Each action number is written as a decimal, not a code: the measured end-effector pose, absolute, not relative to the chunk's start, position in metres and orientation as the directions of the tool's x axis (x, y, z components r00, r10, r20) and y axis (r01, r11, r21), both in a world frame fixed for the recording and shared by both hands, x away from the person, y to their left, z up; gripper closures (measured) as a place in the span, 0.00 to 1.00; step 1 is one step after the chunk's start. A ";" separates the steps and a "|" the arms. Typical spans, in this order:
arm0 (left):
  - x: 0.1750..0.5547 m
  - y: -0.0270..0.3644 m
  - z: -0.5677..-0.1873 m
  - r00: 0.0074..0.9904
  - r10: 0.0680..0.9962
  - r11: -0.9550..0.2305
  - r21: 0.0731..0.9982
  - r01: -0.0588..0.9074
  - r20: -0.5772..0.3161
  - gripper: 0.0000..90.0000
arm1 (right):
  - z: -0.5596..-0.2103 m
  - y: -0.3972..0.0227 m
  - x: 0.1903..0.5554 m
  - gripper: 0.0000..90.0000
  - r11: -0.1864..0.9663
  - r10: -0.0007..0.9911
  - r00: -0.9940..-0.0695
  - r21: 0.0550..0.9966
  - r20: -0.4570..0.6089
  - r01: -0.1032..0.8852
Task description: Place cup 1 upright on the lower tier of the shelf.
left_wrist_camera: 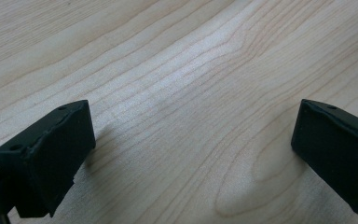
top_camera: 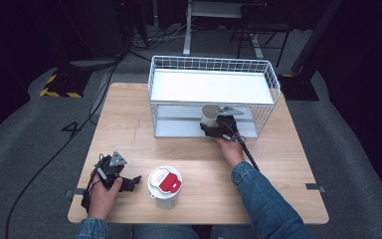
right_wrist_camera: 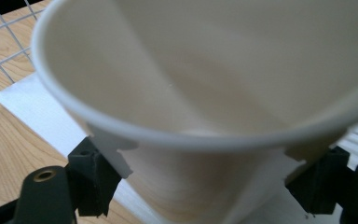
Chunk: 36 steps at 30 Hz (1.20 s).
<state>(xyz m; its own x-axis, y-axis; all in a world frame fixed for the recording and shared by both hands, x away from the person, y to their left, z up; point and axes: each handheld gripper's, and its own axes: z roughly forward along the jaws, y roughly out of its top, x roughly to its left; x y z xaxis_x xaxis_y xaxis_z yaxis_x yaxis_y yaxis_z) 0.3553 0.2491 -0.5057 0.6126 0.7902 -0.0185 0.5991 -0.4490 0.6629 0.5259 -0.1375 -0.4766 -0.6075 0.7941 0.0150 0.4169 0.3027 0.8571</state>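
A white paper cup (top_camera: 210, 115) stands at the open front of a white wire rack (top_camera: 153, 94), at its lower level. My right gripper (top_camera: 214, 124) is shut on it from the near side. In the right gripper view the cup (right_wrist_camera: 205, 84) looms large and empty, with the black fingers (right_wrist_camera: 91, 175) pressed on both sides of its wall and my right gripper (right_wrist_camera: 209, 184) closed around it. My left gripper (top_camera: 129, 182) rests at the table's front left, held in a hand. In the left gripper view my left gripper (left_wrist_camera: 191, 140) is open over bare wood.
A white cup with a red and white lid (top_camera: 165, 185) stands near the front edge of the wooden table (top_camera: 189, 159), just right of the left gripper. The rack has a solid white upper shelf (top_camera: 209, 85). Cables and chair legs lie on the floor beyond.
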 end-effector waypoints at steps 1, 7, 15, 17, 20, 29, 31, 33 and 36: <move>0.355 0.249 -0.506 0.612 0.790 -0.449 0.663 0.599 -0.019 0.00 | -0.477 -0.137 0.527 0.25 0.306 0.793 -0.610 0.857 0.012 0.415; 0.355 0.249 -0.506 0.613 0.790 -0.449 0.663 0.599 -0.018 0.00 | -0.478 -0.136 0.530 0.25 0.301 0.791 -0.611 0.852 0.027 0.428; 0.355 0.249 -0.506 0.613 0.790 -0.449 0.663 0.599 -0.018 0.00 | -0.480 -0.137 0.532 0.24 0.305 0.795 -0.606 0.846 0.027 0.437; 0.355 0.249 -0.506 0.613 0.790 -0.449 0.663 0.599 -0.019 0.00 | -0.480 -0.137 0.532 0.24 0.305 0.796 -0.605 0.846 0.026 0.437; 0.355 0.249 -0.506 0.614 0.789 -0.451 0.663 0.598 -0.016 0.00 | -0.479 -0.137 0.532 0.22 0.305 0.794 -0.608 0.848 0.026 0.434; 0.355 0.249 -0.506 0.611 0.791 -0.446 0.663 0.601 -0.022 0.00 | -0.477 -0.143 0.533 0.13 0.242 0.811 -0.581 0.868 0.065 0.434; 0.355 0.249 -0.506 0.611 0.791 -0.446 0.663 0.601 -0.022 0.00 | -0.476 -0.143 0.530 0.10 0.242 0.815 -0.575 0.858 0.074 0.454; 0.355 0.249 -0.506 0.612 0.791 -0.447 0.663 0.601 -0.021 0.00 | -0.474 -0.145 0.529 0.07 0.252 0.806 -0.590 0.872 0.051 0.420; 0.355 0.249 -0.506 0.611 0.791 -0.446 0.663 0.601 -0.022 0.00 | -0.471 -0.146 0.526 0.02 0.250 0.803 -0.594 0.877 0.049 0.410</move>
